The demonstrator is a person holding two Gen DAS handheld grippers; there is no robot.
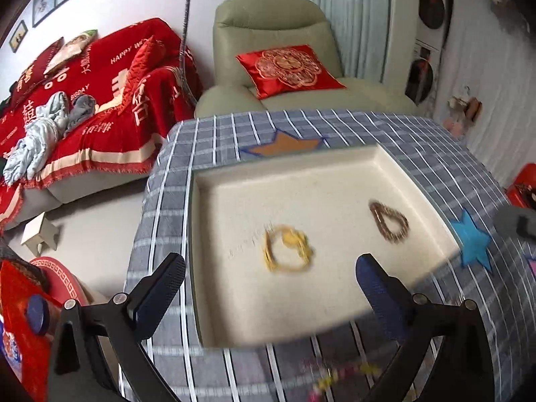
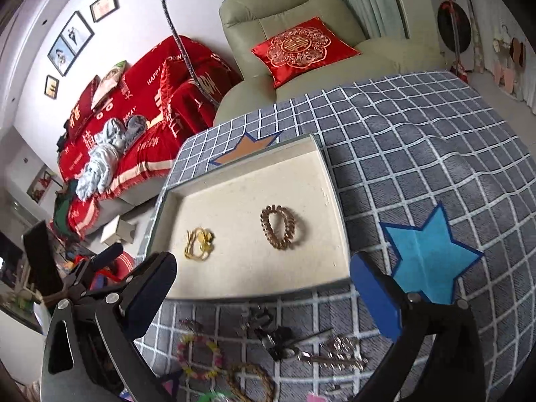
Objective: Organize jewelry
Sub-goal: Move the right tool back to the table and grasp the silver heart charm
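A cream, felt-lined tray (image 1: 395,167) (image 2: 321,164) lies on the checked tablecloth. In it rest a yellow-gold bracelet (image 1: 288,249) (image 2: 198,244) to the left and a brown-gold chain bracelet (image 1: 390,221) (image 2: 280,227) to the right. My left gripper (image 1: 268,288) hovers over the tray's near part, jaws wide open and empty. My right gripper (image 2: 264,288) stands open and empty above the tray's near rim. Loose jewelry lies on the cloth in front of the tray: a colourful beaded bracelet (image 2: 199,358), a woven brown bracelet (image 2: 251,382), a silver chain (image 2: 338,351) and dark pieces (image 2: 274,335).
A blue paper star (image 1: 472,241) (image 2: 427,258) lies right of the tray, an orange star (image 1: 284,145) (image 2: 244,150) behind it. The left gripper's arm (image 2: 93,268) shows at the right view's left edge. Beyond the table stand a green armchair (image 2: 301,33) and a red-covered sofa (image 1: 83,100).
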